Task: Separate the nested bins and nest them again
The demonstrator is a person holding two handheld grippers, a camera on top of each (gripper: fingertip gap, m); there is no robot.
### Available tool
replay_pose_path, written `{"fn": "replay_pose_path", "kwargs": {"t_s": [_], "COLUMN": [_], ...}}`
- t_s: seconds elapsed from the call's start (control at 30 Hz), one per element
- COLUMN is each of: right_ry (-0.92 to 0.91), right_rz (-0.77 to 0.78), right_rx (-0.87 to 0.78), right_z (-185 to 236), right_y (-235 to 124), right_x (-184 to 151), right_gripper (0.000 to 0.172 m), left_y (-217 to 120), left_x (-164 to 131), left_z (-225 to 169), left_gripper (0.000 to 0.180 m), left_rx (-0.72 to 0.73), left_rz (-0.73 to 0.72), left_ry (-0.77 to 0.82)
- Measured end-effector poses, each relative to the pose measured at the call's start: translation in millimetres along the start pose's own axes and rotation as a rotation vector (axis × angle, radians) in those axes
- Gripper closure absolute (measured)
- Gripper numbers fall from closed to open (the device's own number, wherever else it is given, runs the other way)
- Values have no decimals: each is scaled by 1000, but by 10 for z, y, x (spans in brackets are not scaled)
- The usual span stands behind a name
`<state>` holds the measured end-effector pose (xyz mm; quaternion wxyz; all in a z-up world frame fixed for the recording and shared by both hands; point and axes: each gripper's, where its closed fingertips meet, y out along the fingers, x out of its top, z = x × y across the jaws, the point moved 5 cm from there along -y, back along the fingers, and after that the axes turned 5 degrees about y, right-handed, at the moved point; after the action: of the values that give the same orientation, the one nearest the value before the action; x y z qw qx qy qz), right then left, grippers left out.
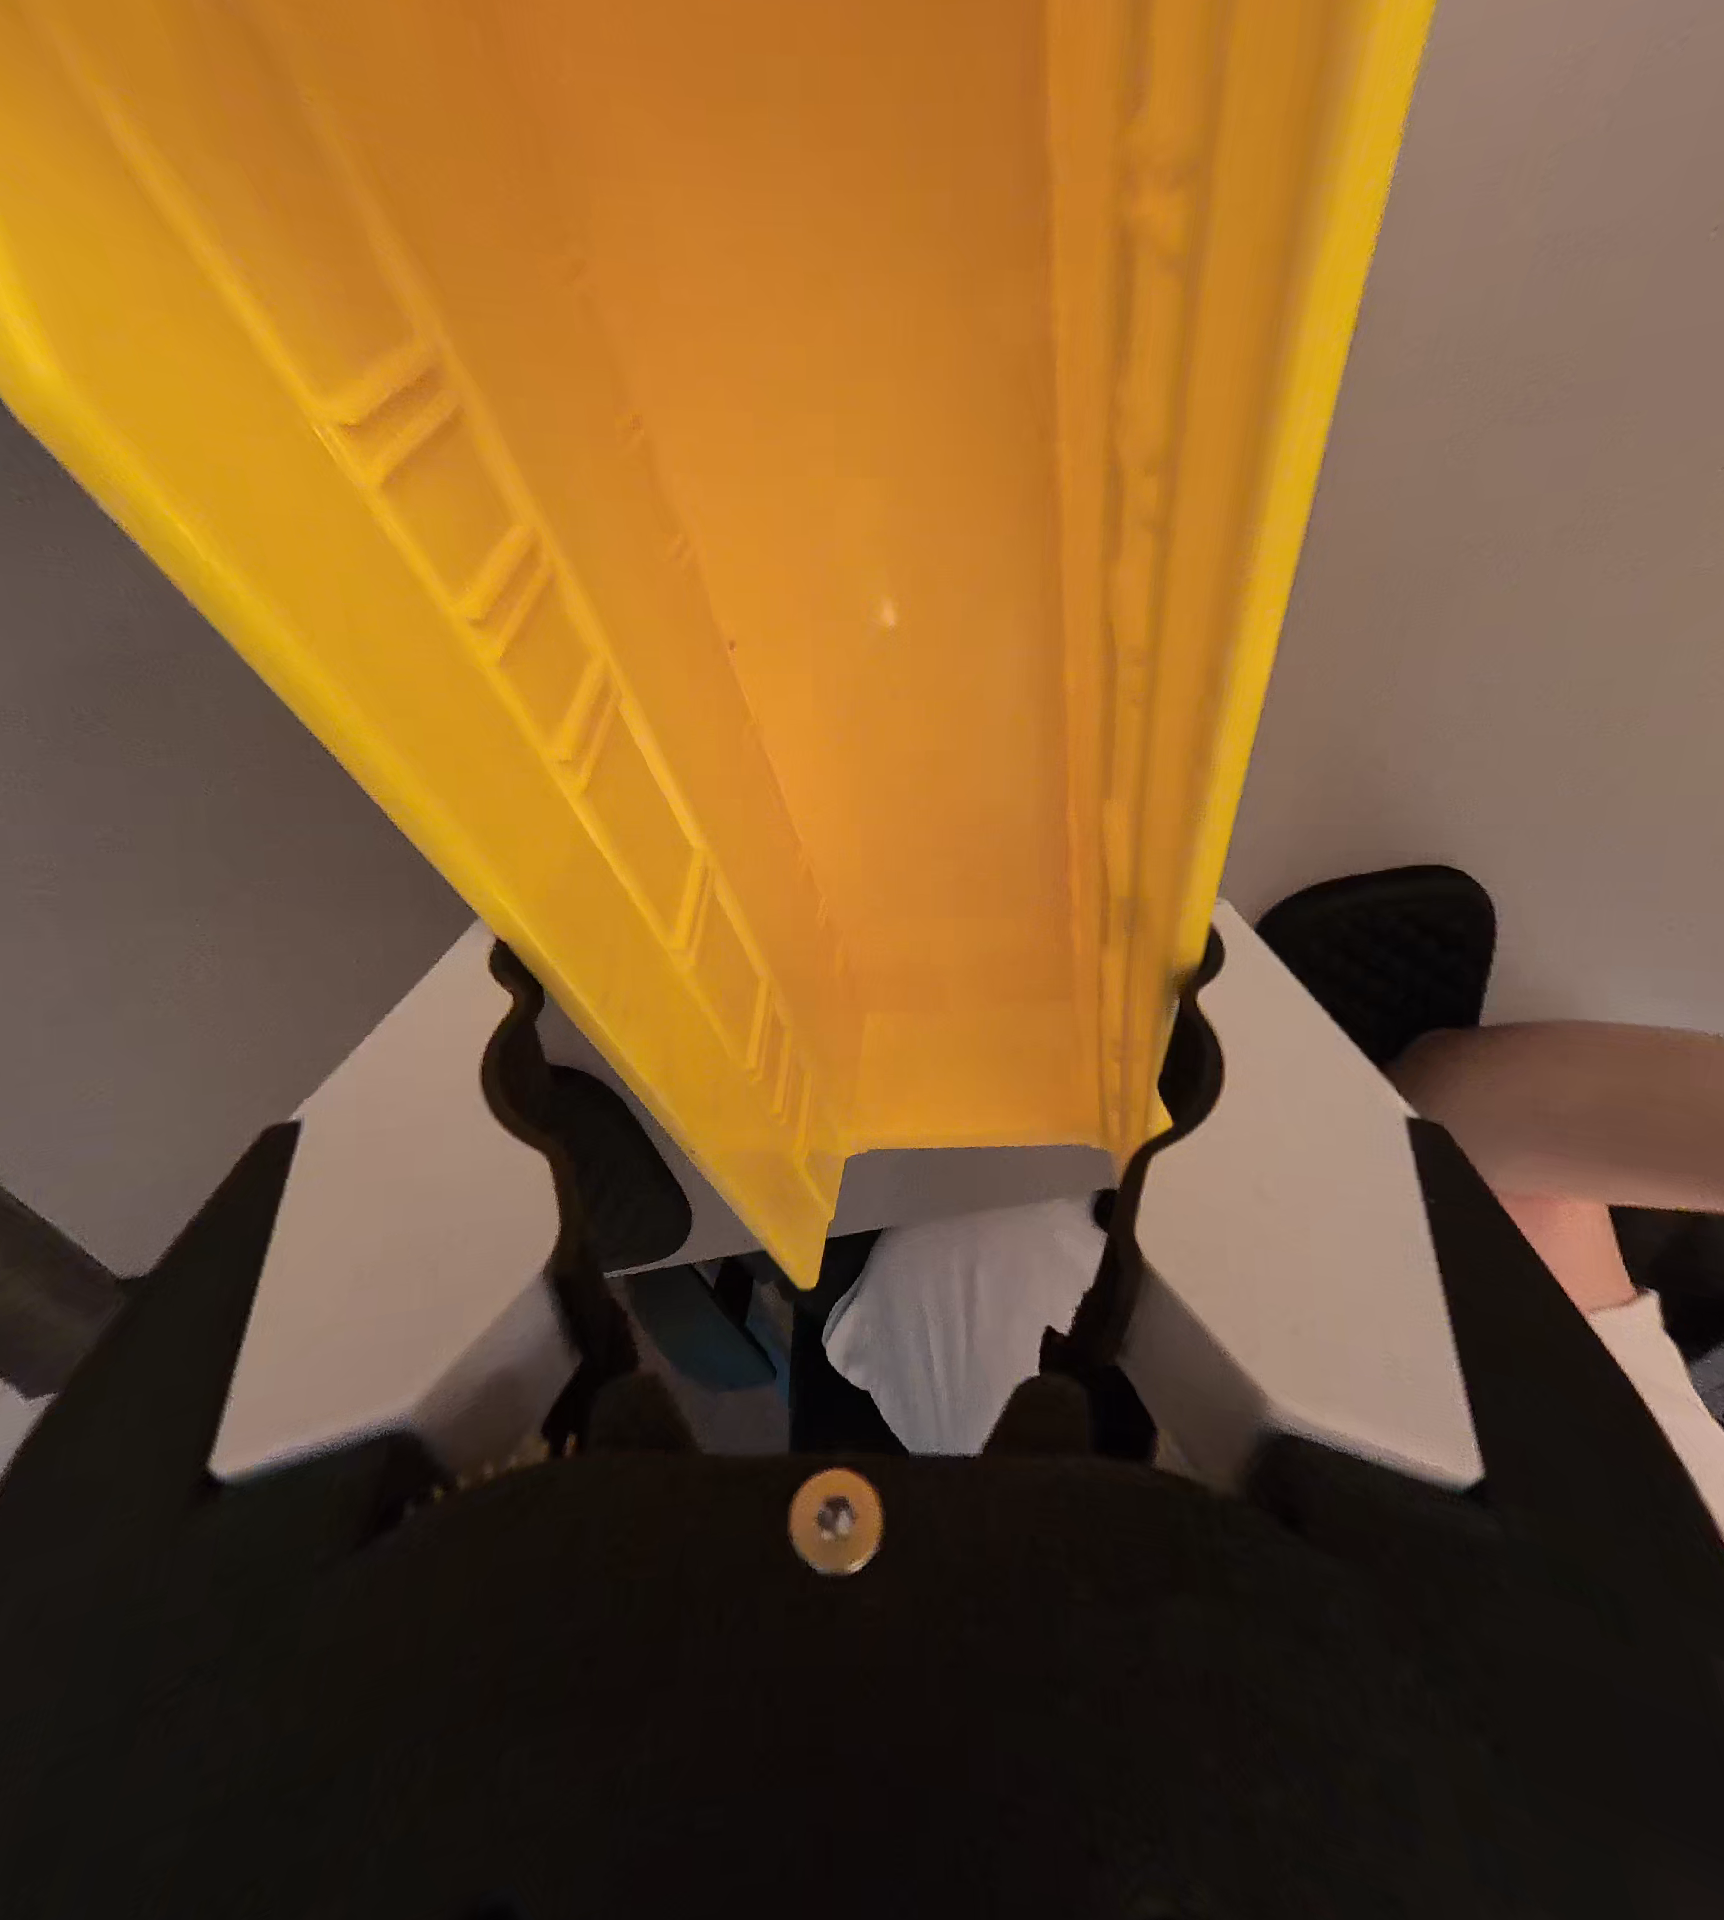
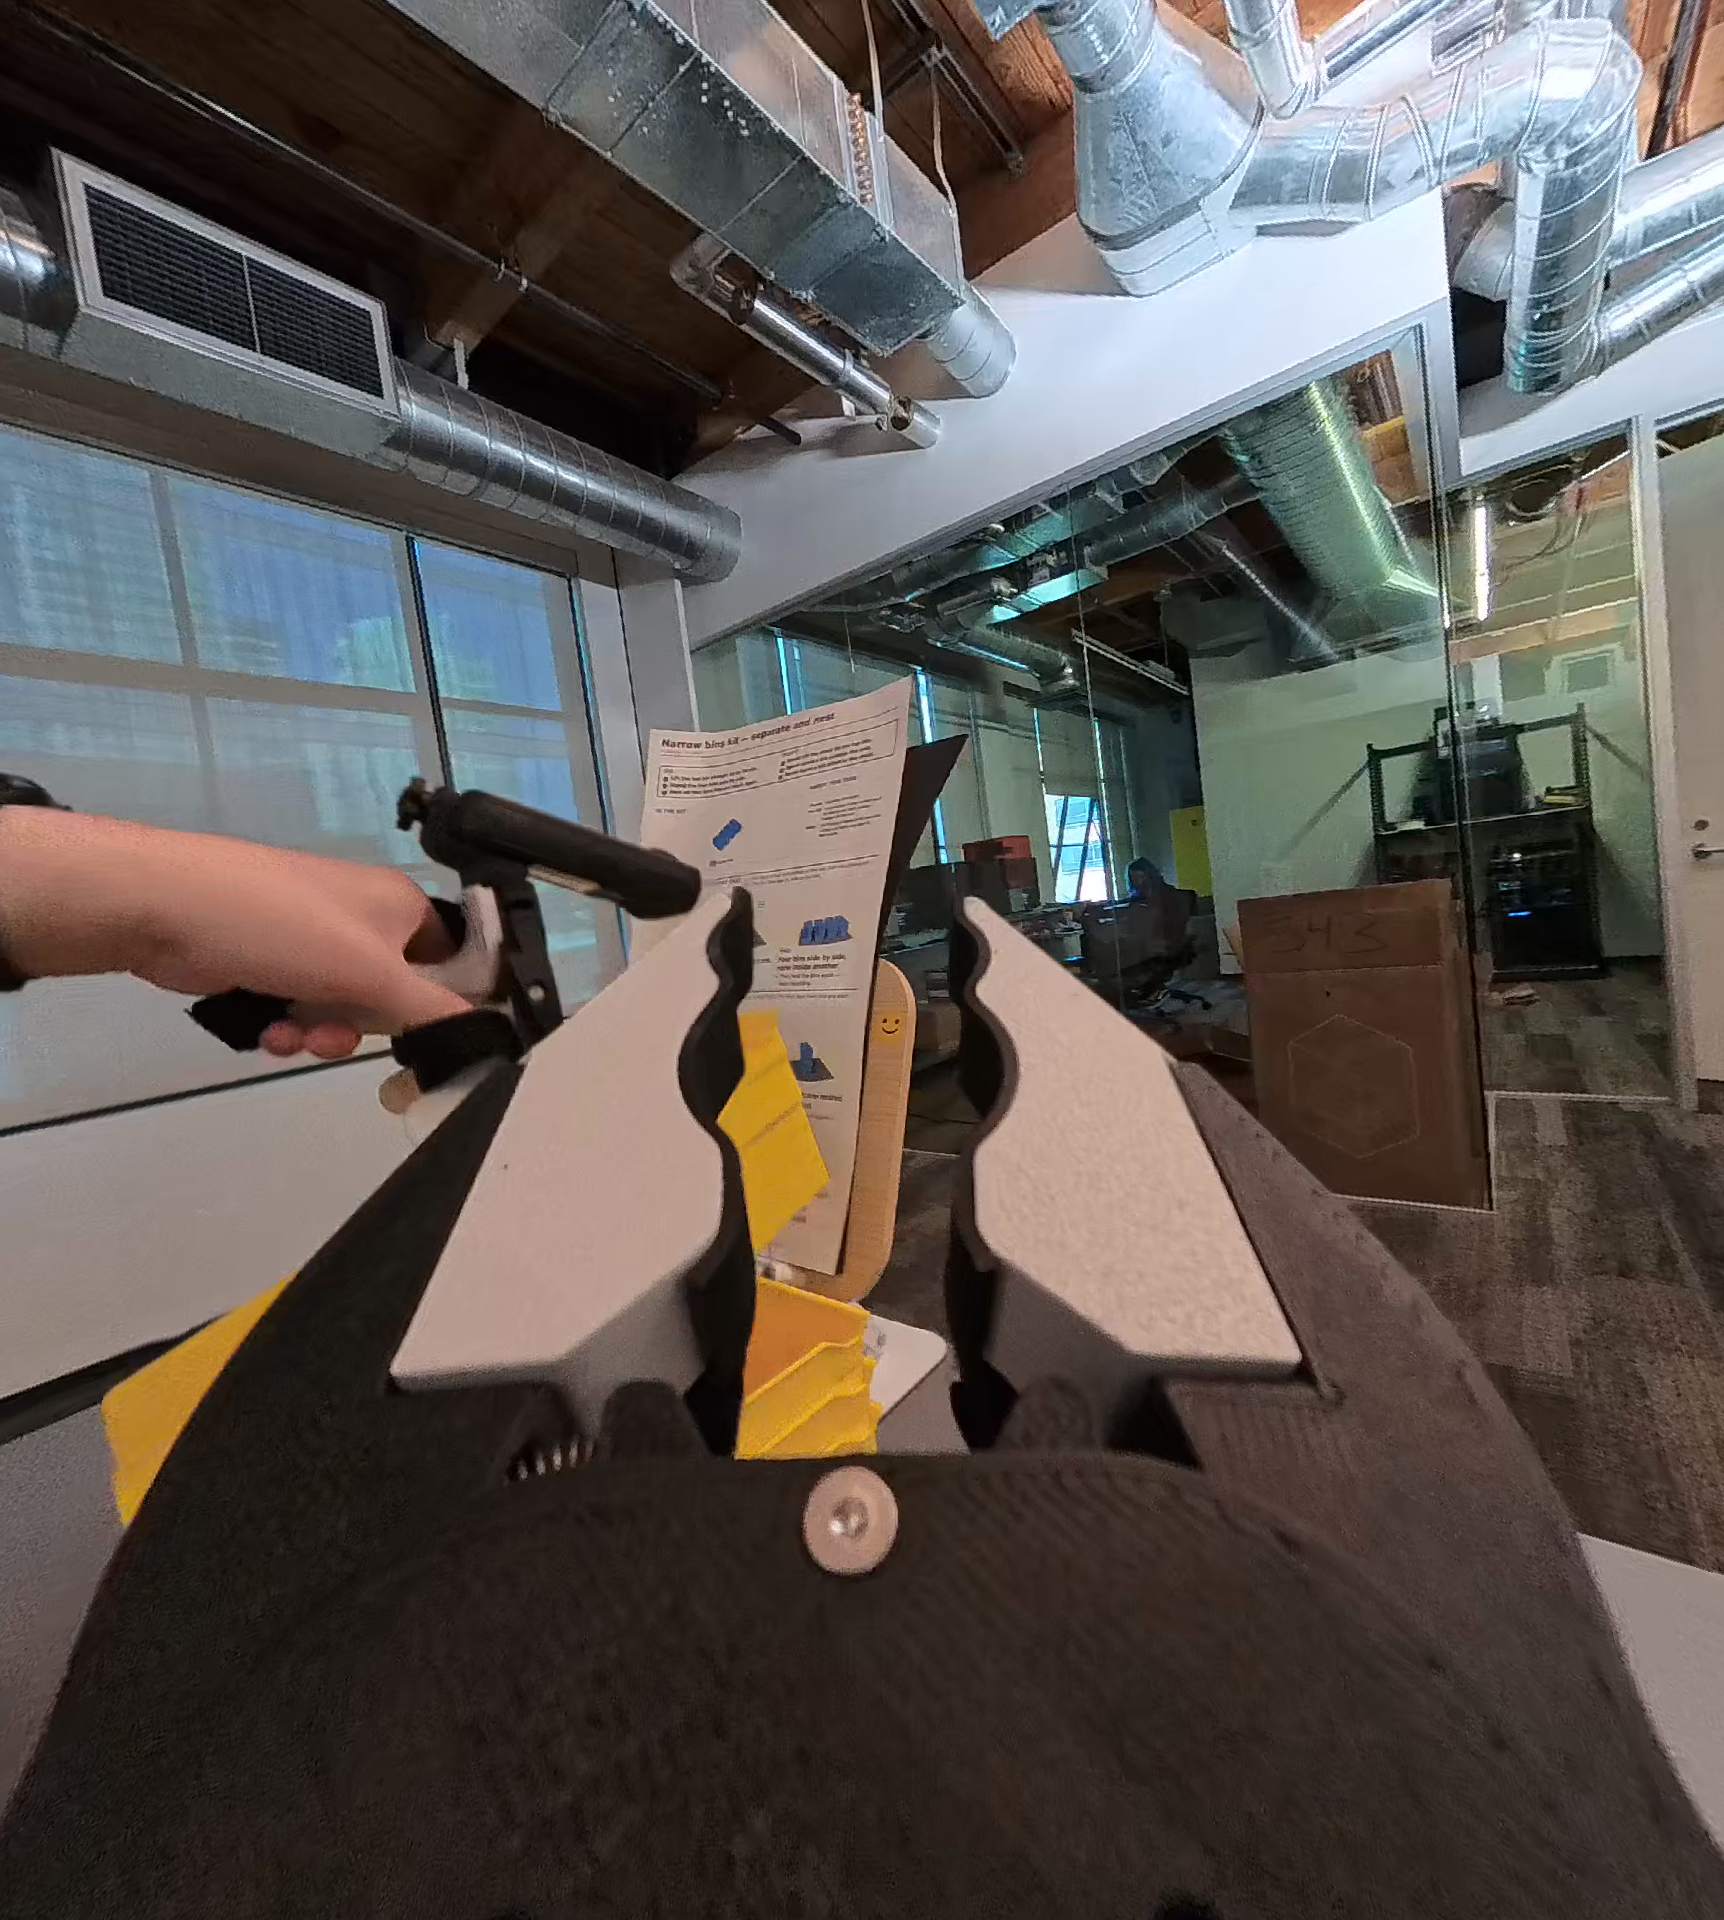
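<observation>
In the left wrist view a long yellow bin (image 1: 733, 520) fills the space between my wide-spread fingers. My left gripper (image 1: 853, 971) has a pad against each long side of the bin's end, and the bin runs up and away above the white table (image 1: 1564, 520). My right gripper (image 2: 853, 935) is partly open with nothing between the pads, and it points up into the room. Behind its left finger are more yellow bins (image 2: 806, 1371), one tilted higher up (image 2: 770, 1122). A hand (image 2: 214, 925) holds the left gripper (image 2: 515, 935) at the left of that view.
A printed sheet (image 2: 785, 831) leans on a wooden stand (image 2: 884, 1122) behind the bins. A black chair (image 1: 1388, 956) and a person's arm (image 1: 1616, 1101) are at the table's edge. A cardboard box (image 2: 1357, 1039) and glass walls stand farther off.
</observation>
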<state>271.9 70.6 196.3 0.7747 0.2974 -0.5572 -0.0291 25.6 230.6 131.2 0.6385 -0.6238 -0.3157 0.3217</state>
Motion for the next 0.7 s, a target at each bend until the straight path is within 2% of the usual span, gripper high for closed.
{"fn": "replay_pose_path", "kwargs": {"t_s": [0.17,0.33,0.47,0.7], "right_ry": [3,-25,-36,-18], "right_rz": [5,-5,3,1], "right_rx": [10,25,35,54], "right_z": [24,106,155,194], "right_y": [26,52,81,108], "right_x": [-18,-11,-27,-39], "right_gripper": [135,135,136,135], "left_y": [-330,-288,-9,811], "left_x": [-200,-399,-549,-775], "left_z": [331,762,1073,1409], "left_gripper": [58,59,59,60], "left_rx": [-34,-16,-19,-6], "left_rz": [-28,-15,13,117], "left_ry": [-25,-56,-103,-115]}}
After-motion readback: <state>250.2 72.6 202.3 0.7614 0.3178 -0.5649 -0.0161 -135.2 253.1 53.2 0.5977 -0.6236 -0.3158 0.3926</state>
